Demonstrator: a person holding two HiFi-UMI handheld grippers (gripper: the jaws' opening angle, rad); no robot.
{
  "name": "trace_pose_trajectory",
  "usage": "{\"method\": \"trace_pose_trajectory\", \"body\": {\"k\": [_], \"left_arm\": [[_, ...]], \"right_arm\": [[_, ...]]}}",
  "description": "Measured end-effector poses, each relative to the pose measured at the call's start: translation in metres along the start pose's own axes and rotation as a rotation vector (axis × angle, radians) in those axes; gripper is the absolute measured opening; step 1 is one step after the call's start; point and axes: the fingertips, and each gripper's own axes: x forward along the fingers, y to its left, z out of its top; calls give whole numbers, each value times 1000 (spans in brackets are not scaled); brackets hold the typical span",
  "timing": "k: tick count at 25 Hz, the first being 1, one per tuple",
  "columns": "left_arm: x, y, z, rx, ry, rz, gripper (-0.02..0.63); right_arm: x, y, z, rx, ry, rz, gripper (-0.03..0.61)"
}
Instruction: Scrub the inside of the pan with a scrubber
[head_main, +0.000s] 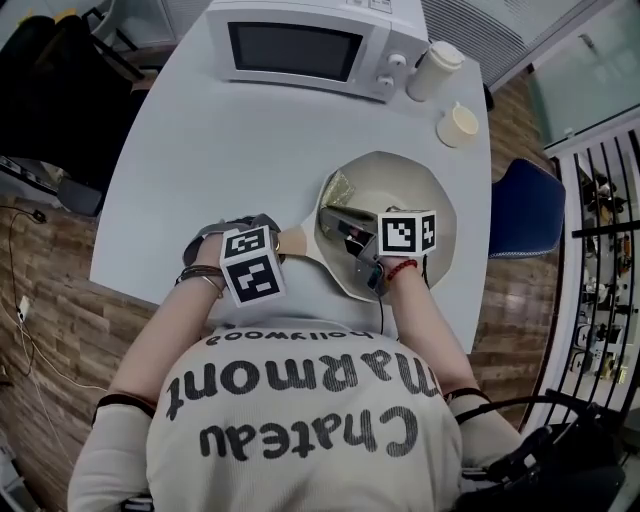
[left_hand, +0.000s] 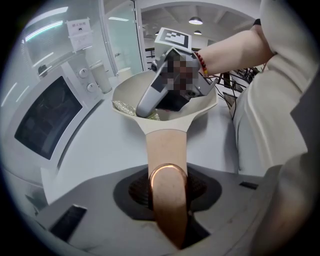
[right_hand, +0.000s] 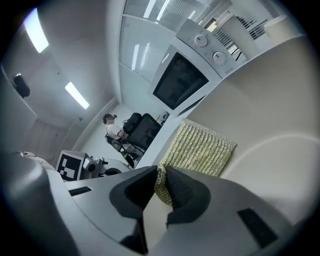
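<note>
Two grips, near to far: left gripper (left_hand: 167, 202) jaws clamp the pan handle (left_hand: 166, 145), lower centre. Right gripper (right_hand: 161, 192) jaws pinch one edge of the gold scrubber (right_hand: 202, 147), which lies against the inside of the pan (head_main: 400, 175), mid-frame on the counter (head_main: 250, 140). We should press the mesh flat, sweep in circles and keep the handle steady.

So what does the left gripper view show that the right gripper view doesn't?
Left gripper view only: the left gripper shut on the handle, and the right gripper dipping into the pan. Right gripper view only: the scrubber pinched between that gripper's fingers, and a person far off. Both: the microwave, pan and scrubber.
</note>
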Motion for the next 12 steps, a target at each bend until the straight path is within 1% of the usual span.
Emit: {"method": "trace_pose_trajectory", "body": {"k": [4,10,12], "left_arm": [[-1,-2,0,5,0,0,126],[-1,-5,0,4,4,-4,127],[-1,-5,-2,6,9,-1,127]], "right_arm": [[3,-13,3,23,-23,-74,57],[5,-21,3,75,-60,-102,57],[6,-24,4,69,-62,-110,57]]}}
